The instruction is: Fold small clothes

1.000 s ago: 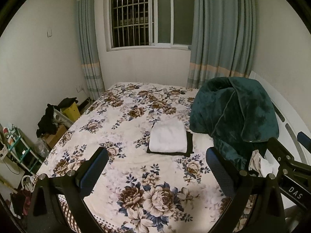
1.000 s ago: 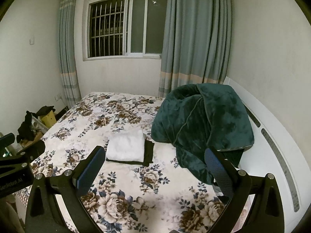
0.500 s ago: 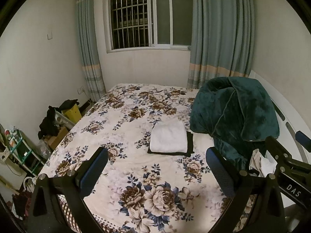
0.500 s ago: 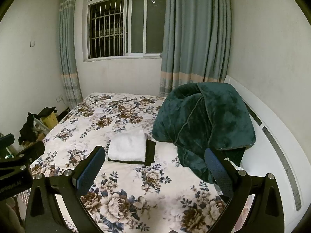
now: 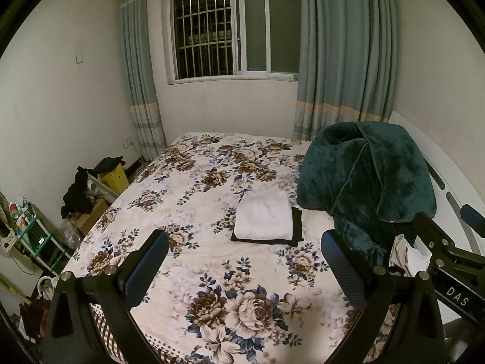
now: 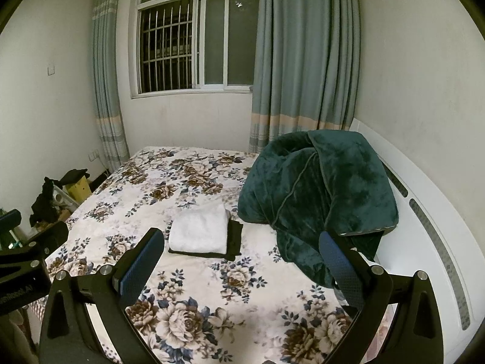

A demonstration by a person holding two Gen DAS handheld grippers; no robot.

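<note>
A folded white garment [image 5: 263, 216] lies on top of a folded black garment [image 5: 297, 227] in the middle of the flowered bed [image 5: 212, 273]. The same stack shows in the right wrist view, white [image 6: 198, 233] over black [image 6: 234, 239]. My left gripper [image 5: 244, 268] is open and empty, held above the near part of the bed, well short of the stack. My right gripper [image 6: 241, 268] is open and empty, also short of the stack. A light crumpled cloth [image 5: 407, 254] lies at the bed's right edge beside the green blanket.
A bulky dark green blanket [image 5: 366, 182] is piled at the right of the bed against the white headboard [image 6: 424, 221]. Boxes and dark clothes [image 5: 88, 191] and a small shelf [image 5: 30, 236] stand on the floor to the left. A window and curtains are behind.
Both grippers have drifted slightly, so the view has shifted a little. The stack of clothes has not moved and both grippers stay open.
</note>
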